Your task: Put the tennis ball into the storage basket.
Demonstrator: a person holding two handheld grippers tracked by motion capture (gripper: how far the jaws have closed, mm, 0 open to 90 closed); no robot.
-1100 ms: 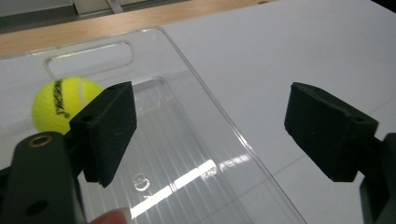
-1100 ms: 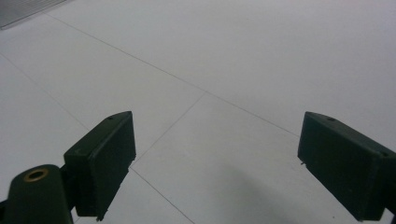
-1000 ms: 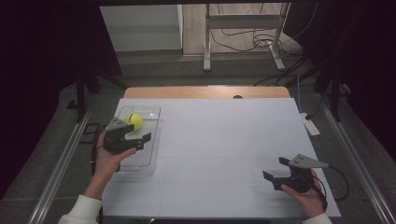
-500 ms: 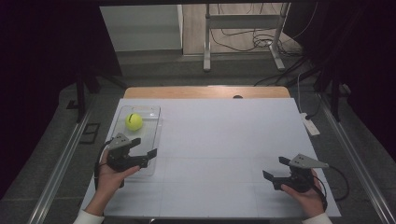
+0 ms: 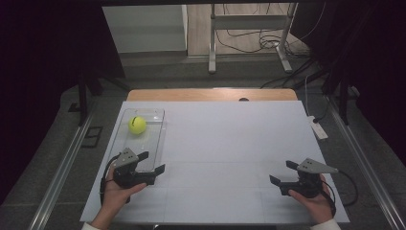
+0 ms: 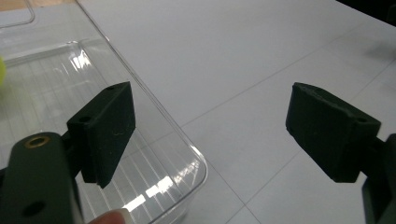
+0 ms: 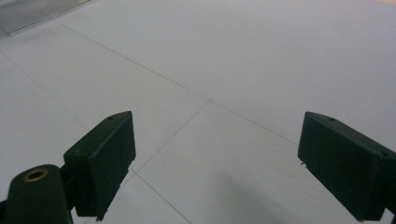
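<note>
A yellow-green tennis ball (image 5: 137, 125) lies at the far end of a clear plastic tray (image 5: 146, 143) on the left of the white table. My left gripper (image 5: 153, 161) hovers at the tray's near right corner, open. Its jaws have just been opening further, with nothing between them. In the left gripper view the tray's rounded corner (image 6: 187, 154) lies under the open left gripper (image 6: 210, 135), and a sliver of the ball (image 6: 1, 74) shows at the left edge. My right gripper (image 5: 280, 171) rests near the front right of the table, open and empty, over bare table (image 7: 215, 163).
The white table top (image 5: 230, 143) spreads wide between the two hands. A wooden strip (image 5: 210, 94) runs along its far edge. A white power strip (image 5: 318, 128) lies just off the right edge. Beyond the table stands a metal frame (image 5: 249, 43) among cables.
My left hand has drawn back toward the person, from beside the ball to the tray's near end, and sunk a little. The ball stays in the tray. The right hand has kept still.
</note>
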